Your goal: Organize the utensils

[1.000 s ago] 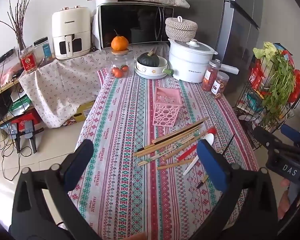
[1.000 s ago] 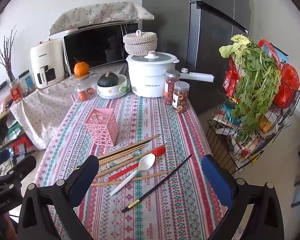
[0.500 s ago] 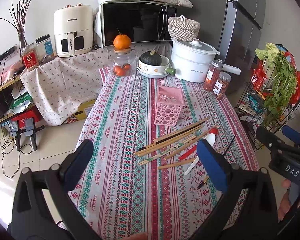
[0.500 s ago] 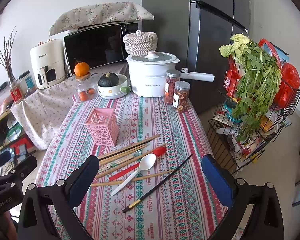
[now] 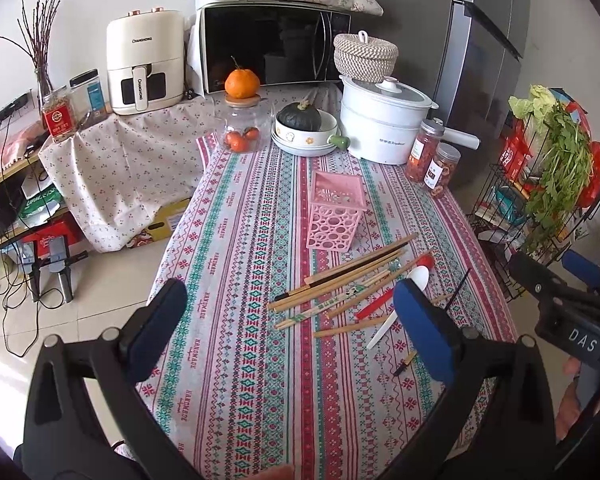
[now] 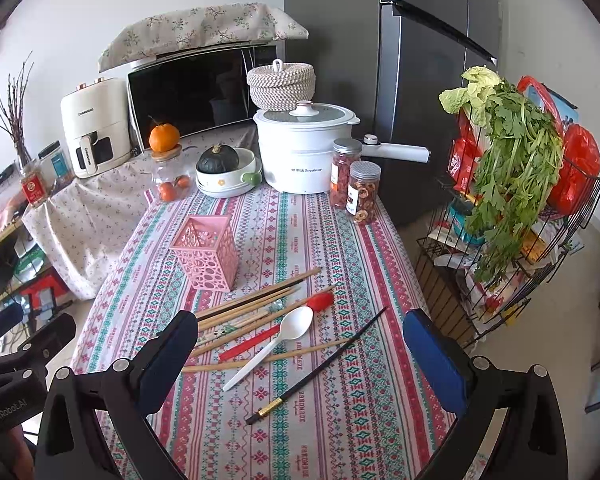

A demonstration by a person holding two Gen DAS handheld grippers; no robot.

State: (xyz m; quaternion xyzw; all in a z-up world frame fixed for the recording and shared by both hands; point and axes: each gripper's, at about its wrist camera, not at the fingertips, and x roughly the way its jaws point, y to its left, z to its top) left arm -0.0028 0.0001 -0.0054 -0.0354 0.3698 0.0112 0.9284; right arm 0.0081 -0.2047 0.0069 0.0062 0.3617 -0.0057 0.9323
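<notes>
A pink perforated utensil holder (image 5: 336, 216) (image 6: 206, 254) stands upright mid-table on the patterned cloth. In front of it lie several wooden chopsticks (image 5: 340, 280) (image 6: 256, 304), a white spoon (image 6: 276, 344) (image 5: 418, 278), a red spoon (image 6: 296, 316) (image 5: 374, 304) and a black chopstick (image 6: 320, 366) (image 5: 456, 288). My left gripper (image 5: 290, 328) hovers open above the table's near end, left of the pile. My right gripper (image 6: 300, 356) hangs open over the spoons and the black chopstick. Neither holds anything.
At the table's far end stand a white pot (image 6: 304, 152), two spice jars (image 6: 356, 188), a bowl with a squash (image 6: 226, 172) and a glass jar with an orange (image 6: 166, 160). A wire rack of greens (image 6: 512, 200) flanks the right edge. Floor lies left.
Both views shift only slightly; the left gripper has drifted a little, so the table sits slightly right and lower. Nothing on the table moved. Both grippers stay open.
</notes>
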